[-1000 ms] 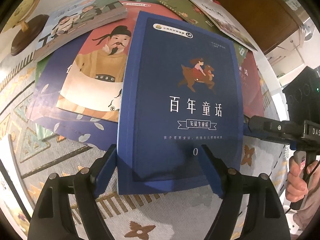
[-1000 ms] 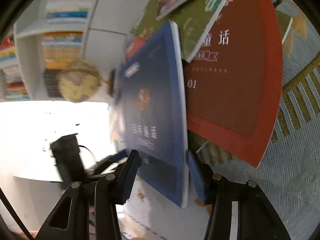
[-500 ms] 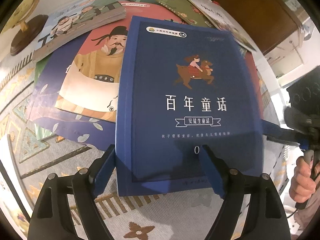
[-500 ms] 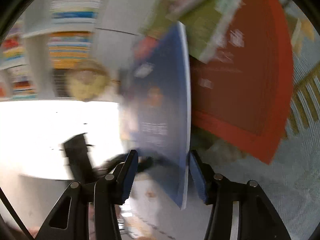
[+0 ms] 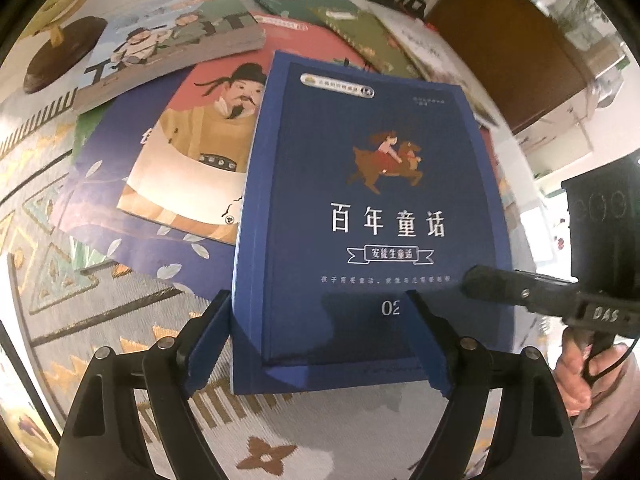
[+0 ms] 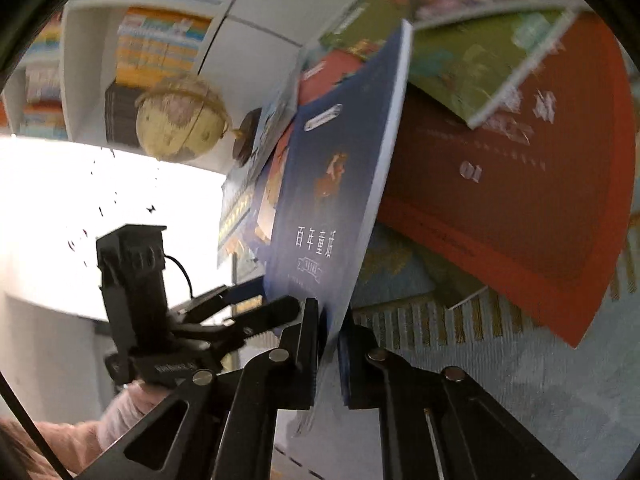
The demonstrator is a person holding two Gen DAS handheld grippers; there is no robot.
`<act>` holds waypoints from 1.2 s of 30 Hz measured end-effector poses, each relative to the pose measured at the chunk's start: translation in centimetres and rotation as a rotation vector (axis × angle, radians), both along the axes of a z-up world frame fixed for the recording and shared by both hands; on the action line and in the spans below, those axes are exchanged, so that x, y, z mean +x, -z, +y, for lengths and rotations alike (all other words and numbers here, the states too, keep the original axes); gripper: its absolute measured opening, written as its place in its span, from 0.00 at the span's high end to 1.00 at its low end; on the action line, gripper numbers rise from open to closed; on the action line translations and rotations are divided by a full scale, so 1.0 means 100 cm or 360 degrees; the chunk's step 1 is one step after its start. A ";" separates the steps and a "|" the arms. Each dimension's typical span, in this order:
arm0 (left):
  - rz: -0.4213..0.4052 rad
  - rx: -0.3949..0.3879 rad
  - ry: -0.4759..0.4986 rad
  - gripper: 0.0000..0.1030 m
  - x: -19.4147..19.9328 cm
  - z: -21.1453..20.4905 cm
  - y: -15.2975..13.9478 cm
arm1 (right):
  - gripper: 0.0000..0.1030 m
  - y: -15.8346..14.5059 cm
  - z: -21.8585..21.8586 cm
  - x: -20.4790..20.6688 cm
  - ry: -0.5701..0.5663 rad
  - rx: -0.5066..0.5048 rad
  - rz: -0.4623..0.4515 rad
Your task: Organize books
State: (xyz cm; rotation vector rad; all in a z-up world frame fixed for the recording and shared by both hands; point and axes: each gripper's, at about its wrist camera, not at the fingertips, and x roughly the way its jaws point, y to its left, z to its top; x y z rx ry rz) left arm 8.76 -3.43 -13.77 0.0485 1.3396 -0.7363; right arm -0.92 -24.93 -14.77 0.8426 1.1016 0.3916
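Blue book [image 6: 340,184] pinched at one corner by our right gripper [image 6: 328,344]; left gripper [image 5: 320,336] spread, so it could sag or slip.

Patterned rug [image 5: 120,300], scattered picture books [image 5: 192,152], globe stand [image 5: 60,60]
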 end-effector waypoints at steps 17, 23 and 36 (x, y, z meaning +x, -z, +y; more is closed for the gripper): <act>-0.0091 -0.0122 -0.0169 0.21 -0.013 0.060 -0.039 | 0.89 -0.044 0.057 -0.002 -0.0277 -0.0349 -0.0170; -0.0126 -0.0130 -0.0282 0.21 -0.021 0.095 -0.047 | 0.89 -0.056 0.092 0.003 -0.0388 -0.0370 -0.0233; -0.0204 -0.0040 -0.0675 0.21 -0.047 0.215 -0.053 | 0.88 -0.064 0.199 0.013 -0.0733 -0.0354 -0.0342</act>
